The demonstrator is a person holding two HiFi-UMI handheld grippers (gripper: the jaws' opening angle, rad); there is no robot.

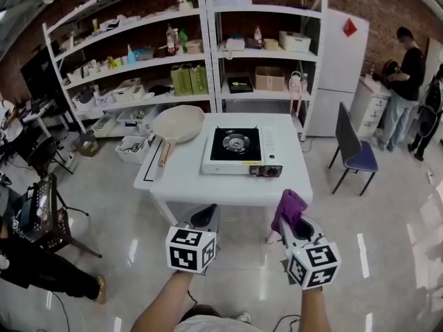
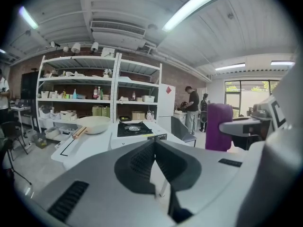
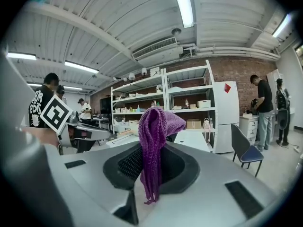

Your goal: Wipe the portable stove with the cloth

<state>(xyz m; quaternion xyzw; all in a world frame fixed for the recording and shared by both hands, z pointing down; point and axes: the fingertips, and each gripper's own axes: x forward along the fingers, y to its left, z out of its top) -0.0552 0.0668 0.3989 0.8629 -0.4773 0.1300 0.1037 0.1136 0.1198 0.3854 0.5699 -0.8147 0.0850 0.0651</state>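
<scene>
The portable stove (image 1: 241, 150) is white with a black burner top and sits on the white table (image 1: 180, 178); the left gripper view shows the stove (image 2: 134, 128) too. A purple cloth (image 1: 288, 209) is clamped in my right gripper (image 1: 288, 221), which is held in front of the table's near right corner. In the right gripper view the cloth (image 3: 155, 141) stands up between the jaws and drapes over them. My left gripper (image 1: 205, 218) is shut with nothing in it, just before the table's near edge.
A pale round pan with a wooden handle (image 1: 176, 126) lies on the table left of the stove. Shelving (image 1: 187, 54) and a white fridge (image 1: 339, 68) stand behind. A blue chair (image 1: 354, 152) is at the right. People (image 1: 405, 85) stand far right.
</scene>
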